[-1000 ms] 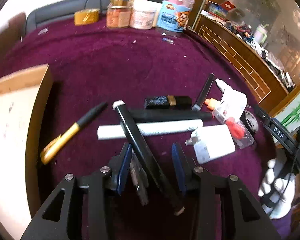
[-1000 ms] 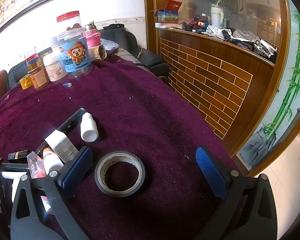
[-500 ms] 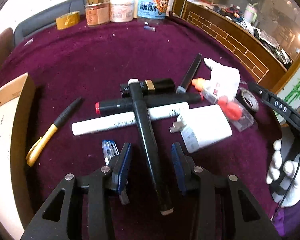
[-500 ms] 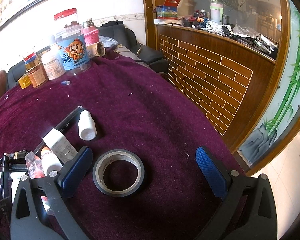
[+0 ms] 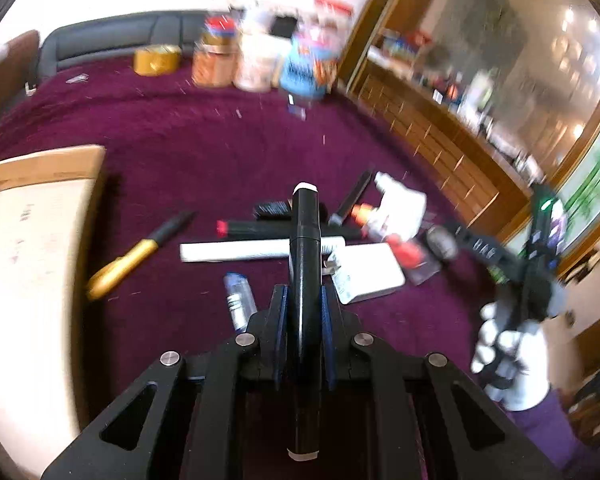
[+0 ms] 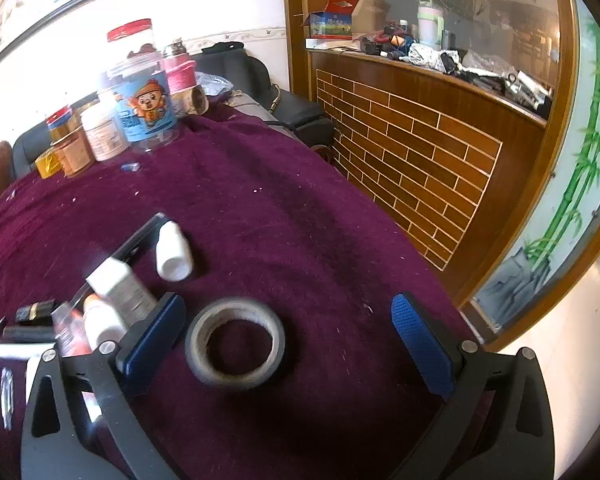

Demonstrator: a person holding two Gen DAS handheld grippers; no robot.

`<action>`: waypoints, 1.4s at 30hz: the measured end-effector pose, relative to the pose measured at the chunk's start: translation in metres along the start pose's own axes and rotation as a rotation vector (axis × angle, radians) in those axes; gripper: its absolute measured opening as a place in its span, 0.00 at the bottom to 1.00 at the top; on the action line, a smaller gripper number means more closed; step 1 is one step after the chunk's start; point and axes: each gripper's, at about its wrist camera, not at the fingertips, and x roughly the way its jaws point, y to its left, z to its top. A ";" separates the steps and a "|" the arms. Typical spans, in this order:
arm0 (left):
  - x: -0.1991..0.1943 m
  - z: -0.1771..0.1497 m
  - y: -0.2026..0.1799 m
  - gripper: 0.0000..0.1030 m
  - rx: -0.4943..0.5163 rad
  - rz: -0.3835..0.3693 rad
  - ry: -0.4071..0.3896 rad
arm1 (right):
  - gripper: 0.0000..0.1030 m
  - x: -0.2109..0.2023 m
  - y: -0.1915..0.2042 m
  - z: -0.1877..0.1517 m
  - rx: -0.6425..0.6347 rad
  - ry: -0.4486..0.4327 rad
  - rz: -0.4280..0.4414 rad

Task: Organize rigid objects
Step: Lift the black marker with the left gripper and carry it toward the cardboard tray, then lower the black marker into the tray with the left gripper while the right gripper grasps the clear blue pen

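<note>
The black marker (image 5: 305, 264) now sits clamped between the blue pads of the left hand-held gripper (image 5: 303, 312), running up the middle of the left wrist view with its white-tipped end pointing at the pile. Half a second ago the jaws stood apart on either side of it while it lay across the white tube (image 5: 236, 250); they have just been closing, and the pads now press on its barrel. It looks lifted off the pile, though the blur makes the gap hard to judge. Under its far end, in the centre of the frame, lie the white tube, a red-capped black marker (image 5: 256, 227) and a white charger (image 5: 370, 276). A gold pen (image 5: 134, 254) lies to the left of them, and a cardboard box (image 5: 32, 248) fills the left edge on the purple-covered counter (image 5: 204, 152).

In the right wrist view, the right hand-held gripper (image 6: 288, 340) hangs with its jaws wide apart around a roll of tape (image 6: 236, 346) at lower centre, touching nothing, as it did a second ago.

So the pick looks done, and the carry to the box, the likely place for it, is probably next
</note>
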 end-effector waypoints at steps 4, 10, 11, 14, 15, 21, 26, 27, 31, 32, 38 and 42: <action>-0.051 -0.011 0.026 0.12 -0.057 -0.041 -0.078 | 1.00 -0.055 0.048 -0.007 -0.111 -0.010 0.238; -0.089 -0.031 0.068 0.12 -0.144 -0.038 -0.157 | 0.81 -0.049 0.175 -0.056 -0.395 0.217 0.459; -0.094 -0.035 0.076 0.12 -0.162 -0.038 -0.164 | 0.75 -0.044 0.186 -0.060 -0.417 0.232 0.450; -0.106 -0.044 0.093 0.12 -0.202 -0.028 -0.175 | 0.66 -0.027 0.218 -0.070 -0.461 0.255 0.382; -0.109 -0.047 0.099 0.13 -0.217 -0.025 -0.178 | 0.66 -0.020 0.226 -0.072 -0.483 0.239 0.323; -0.124 -0.055 0.126 0.13 -0.270 -0.003 -0.205 | 0.12 -0.005 0.224 -0.070 -0.428 0.281 0.326; -0.122 -0.052 0.140 0.13 -0.295 -0.018 -0.200 | 0.12 -0.020 0.207 -0.059 -0.334 0.310 0.426; -0.122 -0.051 0.142 0.13 -0.298 -0.022 -0.197 | 0.12 -0.026 0.206 -0.053 -0.310 0.313 0.465; -0.117 -0.034 0.154 0.12 -0.312 -0.034 -0.174 | 0.13 -0.036 0.225 -0.029 -0.239 0.350 0.632; -0.113 -0.025 0.157 0.12 -0.310 -0.025 -0.167 | 0.13 -0.039 0.232 -0.026 -0.221 0.370 0.675; -0.073 0.015 0.186 0.12 -0.343 0.016 -0.098 | 0.13 -0.021 0.302 -0.012 -0.210 0.445 0.743; -0.033 0.034 0.216 0.12 -0.430 -0.003 -0.034 | 0.13 0.001 0.337 -0.014 -0.226 0.463 0.687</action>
